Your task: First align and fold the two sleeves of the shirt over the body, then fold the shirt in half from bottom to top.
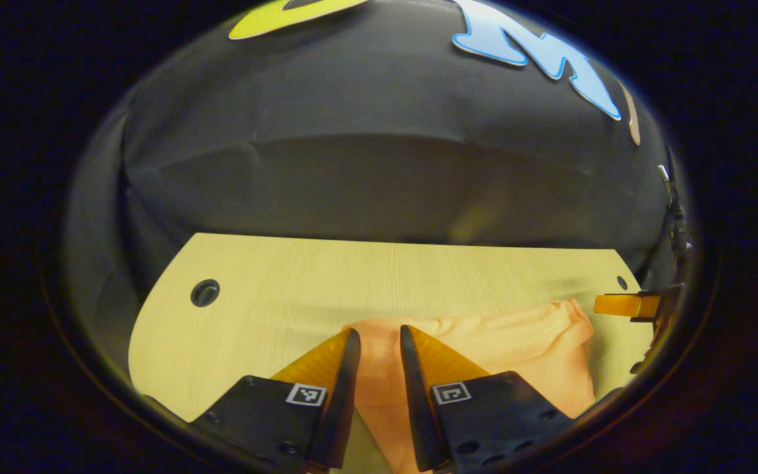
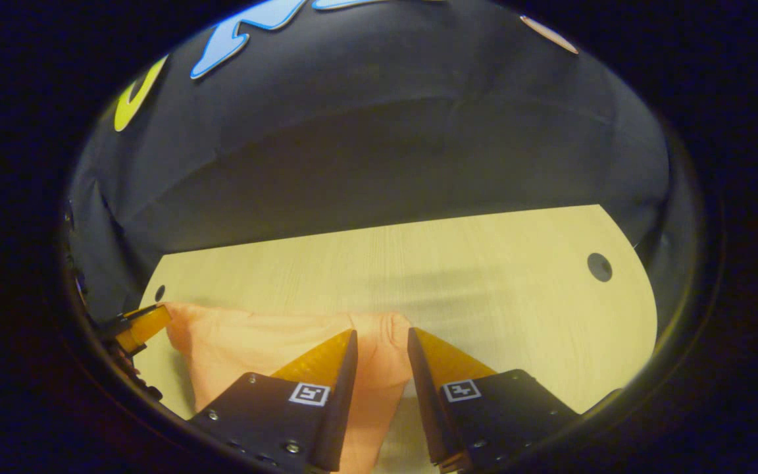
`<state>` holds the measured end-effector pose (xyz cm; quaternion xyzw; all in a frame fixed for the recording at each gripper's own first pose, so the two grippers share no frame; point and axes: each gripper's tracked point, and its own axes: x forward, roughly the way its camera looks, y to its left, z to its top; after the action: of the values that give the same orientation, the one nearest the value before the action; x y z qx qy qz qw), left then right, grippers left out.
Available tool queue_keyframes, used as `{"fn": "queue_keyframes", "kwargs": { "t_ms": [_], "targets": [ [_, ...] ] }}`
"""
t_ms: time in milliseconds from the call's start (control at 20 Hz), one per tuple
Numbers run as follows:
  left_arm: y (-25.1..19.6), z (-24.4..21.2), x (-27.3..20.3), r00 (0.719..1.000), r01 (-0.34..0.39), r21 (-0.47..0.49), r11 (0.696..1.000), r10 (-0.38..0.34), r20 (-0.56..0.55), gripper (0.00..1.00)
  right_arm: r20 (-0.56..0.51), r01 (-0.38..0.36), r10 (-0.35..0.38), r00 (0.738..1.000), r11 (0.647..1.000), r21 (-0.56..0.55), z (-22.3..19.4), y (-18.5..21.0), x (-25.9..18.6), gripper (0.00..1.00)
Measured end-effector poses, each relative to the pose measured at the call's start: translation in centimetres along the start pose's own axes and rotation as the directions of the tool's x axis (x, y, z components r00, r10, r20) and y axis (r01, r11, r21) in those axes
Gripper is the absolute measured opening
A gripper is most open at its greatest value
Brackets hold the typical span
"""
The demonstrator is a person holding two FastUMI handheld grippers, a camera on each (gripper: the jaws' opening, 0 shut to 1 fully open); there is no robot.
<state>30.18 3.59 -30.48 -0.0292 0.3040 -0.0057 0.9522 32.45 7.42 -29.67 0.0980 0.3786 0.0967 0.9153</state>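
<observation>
A peach-orange shirt (image 1: 517,342) hangs stretched between my two grippers, over the near part of the pale wooden table (image 1: 274,289). In the left gripper view my left gripper (image 1: 379,331) is shut on the shirt's edge, with cloth pinched between its narrow-set fingers and drooping below them. The right gripper's finger (image 1: 622,305) shows at the far right, at the shirt's other end. In the right gripper view my right gripper (image 2: 382,332) is likewise shut on the shirt (image 2: 247,342), and the left gripper's finger (image 2: 145,326) shows at the far left. The sleeves cannot be made out.
The table (image 2: 484,276) stretches bare beyond the shirt up to the black cloth wall. A round cable hole (image 1: 204,292) sits near its left end and another round hole (image 2: 599,266) near its right end. The table's ends are rounded.
</observation>
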Motion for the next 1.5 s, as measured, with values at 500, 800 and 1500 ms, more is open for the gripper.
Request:
{"fn": "queue_keyframes", "kwargs": {
  "t_ms": [500, 800, 1500],
  "targets": [
    [-4.6, 6.6, -18.1, 0.984, 0.029, 0.033, 0.999, -0.035, 0.175, 0.51, 0.129, -0.041, 0.043, 0.991, 0.999, -0.018, 0.9, -0.1, -14.2, 0.48],
    [-8.1, 7.1, -28.3, 0.965, 0.067, 0.044, 0.997, -0.076, 0.253, 0.45, 0.225, -0.081, 0.086, 0.971, 0.996, -0.035, 1.1, 1.9, -23.3, 0.48],
    [-10.4, 2.7, -37.9, 0.939, 0.065, 0.045, 0.997, -0.076, 0.336, 0.45, 0.32, -0.14, 0.155, 0.935, 0.988, -0.07, -5.1, 4.6, -32.8, 0.48]
  ]
}}
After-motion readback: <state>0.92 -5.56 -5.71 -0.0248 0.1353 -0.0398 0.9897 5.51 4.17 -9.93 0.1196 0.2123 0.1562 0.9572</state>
